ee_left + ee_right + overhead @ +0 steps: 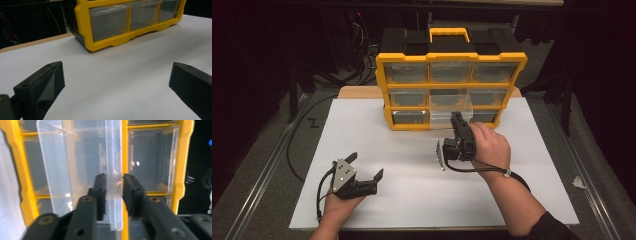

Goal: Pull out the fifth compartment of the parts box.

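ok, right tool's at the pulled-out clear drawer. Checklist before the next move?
1. Front lip of the clear drawer sits between the right tool's jaws: ok.
2. Pads pressing on that lip: cannot tell.
3. Drawer partly out of the yellow organizer, middle column: ok.
4. Nothing loose in the drawer: ok, it looks empty.
5. Left tool open, nothing between its jaws, on the white table apart from the organizer: ok.

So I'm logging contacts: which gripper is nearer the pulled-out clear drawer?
Right. The right gripper is at the clear drawer, its jaws on either side of the front wall. The left gripper rests open on the table, well short of it.
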The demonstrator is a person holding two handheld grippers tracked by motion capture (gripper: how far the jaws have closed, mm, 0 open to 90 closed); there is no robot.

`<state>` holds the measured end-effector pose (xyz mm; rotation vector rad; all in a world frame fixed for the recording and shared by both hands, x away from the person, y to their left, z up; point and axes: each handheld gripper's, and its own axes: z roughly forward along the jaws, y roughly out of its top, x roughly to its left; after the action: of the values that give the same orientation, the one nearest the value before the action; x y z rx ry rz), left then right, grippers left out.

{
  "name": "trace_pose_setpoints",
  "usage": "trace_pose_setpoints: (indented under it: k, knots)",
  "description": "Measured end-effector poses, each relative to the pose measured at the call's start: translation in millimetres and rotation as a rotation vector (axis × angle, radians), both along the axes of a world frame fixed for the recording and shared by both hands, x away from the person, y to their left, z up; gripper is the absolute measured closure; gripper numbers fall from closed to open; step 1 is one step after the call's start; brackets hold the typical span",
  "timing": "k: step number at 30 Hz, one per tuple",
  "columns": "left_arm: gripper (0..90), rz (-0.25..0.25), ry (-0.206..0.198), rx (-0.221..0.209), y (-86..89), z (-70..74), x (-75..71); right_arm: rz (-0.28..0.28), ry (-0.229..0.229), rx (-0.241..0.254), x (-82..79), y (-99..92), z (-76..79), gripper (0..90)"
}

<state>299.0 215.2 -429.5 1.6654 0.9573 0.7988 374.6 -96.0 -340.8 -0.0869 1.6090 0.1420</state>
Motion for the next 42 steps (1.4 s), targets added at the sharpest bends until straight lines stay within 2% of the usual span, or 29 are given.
trace_pose_setpoints:
  k: [7,12,28,34,42]
  knots:
    - [0.7,-0.003,-0.002,0.001,-0.2,0.0,-0.6,0.030,0.044,0.028,-12.8,-3.2,-0.5,59.8]
    - [0.7,-0.001,-0.005,-0.001,0.1,0.3,-1.1,0.041,0.072,0.019,-23.3,-9.6,-11.1,54.7]
    - [0.8,-0.002,-0.013,0.001,0.1,0.5,-2.0,0.063,0.181,-0.022,-48.0,-18.6,-79.5,48.4]
    - [0.8,-0.003,-0.015,0.000,0.5,0.9,-2.2,0.048,0.198,-0.025,-54.0,-30.0,-90.9,48.0]
    - [0.7,0.000,-0.015,0.001,1.1,0.8,-2.4,-0.017,0.216,-0.009,-58.7,-62.5,-97.8,46.9]
